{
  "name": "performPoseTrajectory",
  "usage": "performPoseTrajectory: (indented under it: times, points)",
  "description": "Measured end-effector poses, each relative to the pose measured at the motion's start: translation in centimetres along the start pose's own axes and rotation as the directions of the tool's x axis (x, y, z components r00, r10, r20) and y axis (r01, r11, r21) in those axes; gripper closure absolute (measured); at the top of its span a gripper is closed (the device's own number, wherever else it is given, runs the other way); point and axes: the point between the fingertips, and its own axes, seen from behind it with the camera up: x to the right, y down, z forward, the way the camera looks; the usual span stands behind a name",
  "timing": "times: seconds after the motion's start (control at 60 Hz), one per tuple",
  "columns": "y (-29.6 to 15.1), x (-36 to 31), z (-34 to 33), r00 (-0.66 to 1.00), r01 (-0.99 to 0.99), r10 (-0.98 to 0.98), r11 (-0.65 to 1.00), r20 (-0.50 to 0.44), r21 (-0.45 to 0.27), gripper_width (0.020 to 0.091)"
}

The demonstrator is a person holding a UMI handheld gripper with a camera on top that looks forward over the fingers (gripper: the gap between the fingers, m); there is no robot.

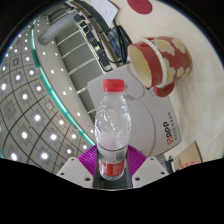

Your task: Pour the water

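I had the white surface (195, 110) filling the right half of the frame, tilted hard in my view, with some red lettering on it at the lower right that I could not read. Across the upper left ran a dark, curved stretch dotted with small lights, edged by a pale green band; I could not tell what it was. Near the top centre lay some grey, strap-like clutter that I could not make out either.

The next largest thing was the mug (155, 60), red and cream patterned, sitting in the upper right of the frame with its handle toward the left. It stood well beyond the bottle, and its opening faced me as a pale interior; I saw no water in it, though I could not be sure.

The bottle (114, 130) was at bottom centre, clear plastic with a red cap (114, 87) on top and a red label near its base. My claw (113, 165) was pinching it low down, the purple pads (93, 160) pressed in at both sides.

My judgement: the grasp was done and the bottle looked lifted or tilted with the rig. Carrying it to the mug and pouring remained, and the cap looked to be on.
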Motion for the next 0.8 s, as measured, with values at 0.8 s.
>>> performPoseTrajectory:
  times: [0.8]
  points:
    - [-25.2,-9.9,-10.3,-0.295,0.937,-0.848,-0.169,-0.440,-0.305,0.0718]
